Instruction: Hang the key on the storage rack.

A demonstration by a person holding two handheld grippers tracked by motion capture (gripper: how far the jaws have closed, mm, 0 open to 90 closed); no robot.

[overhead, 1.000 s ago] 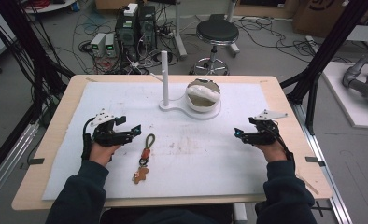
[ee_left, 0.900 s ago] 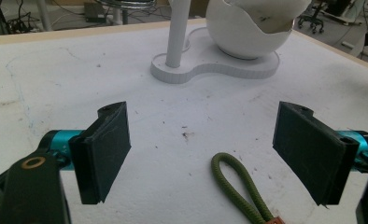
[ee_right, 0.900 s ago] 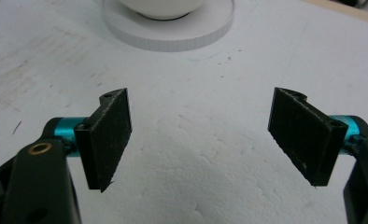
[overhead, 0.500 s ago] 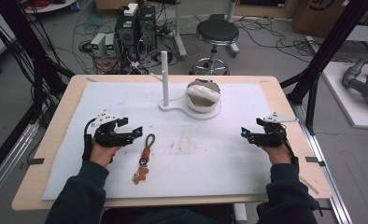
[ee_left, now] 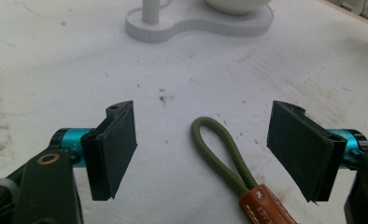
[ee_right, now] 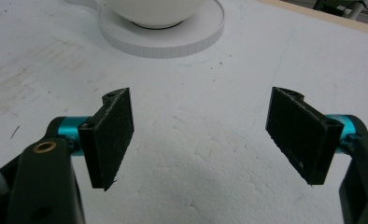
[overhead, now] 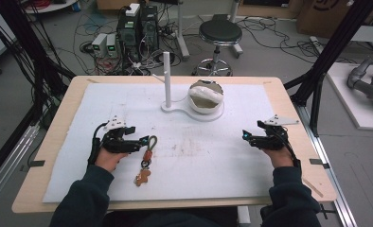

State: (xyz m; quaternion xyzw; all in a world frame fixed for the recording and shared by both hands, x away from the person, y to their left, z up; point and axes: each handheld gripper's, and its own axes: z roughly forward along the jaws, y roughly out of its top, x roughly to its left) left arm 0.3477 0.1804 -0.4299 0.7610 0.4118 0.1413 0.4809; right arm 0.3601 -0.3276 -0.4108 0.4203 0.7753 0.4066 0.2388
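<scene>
Low in the left gripper view, the keychain loop (ee_left: pixel 219 149) lies between the left claw's (ee_left: pixel 205 156) spread jaws; closing seems next. Right claw (ee_right: pixel 201 140) gapes, empty.

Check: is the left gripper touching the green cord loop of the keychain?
Apart. In the left gripper view the left gripper is open, and the green cord loop lies between its jaws with bare white mat on both sides.
</scene>
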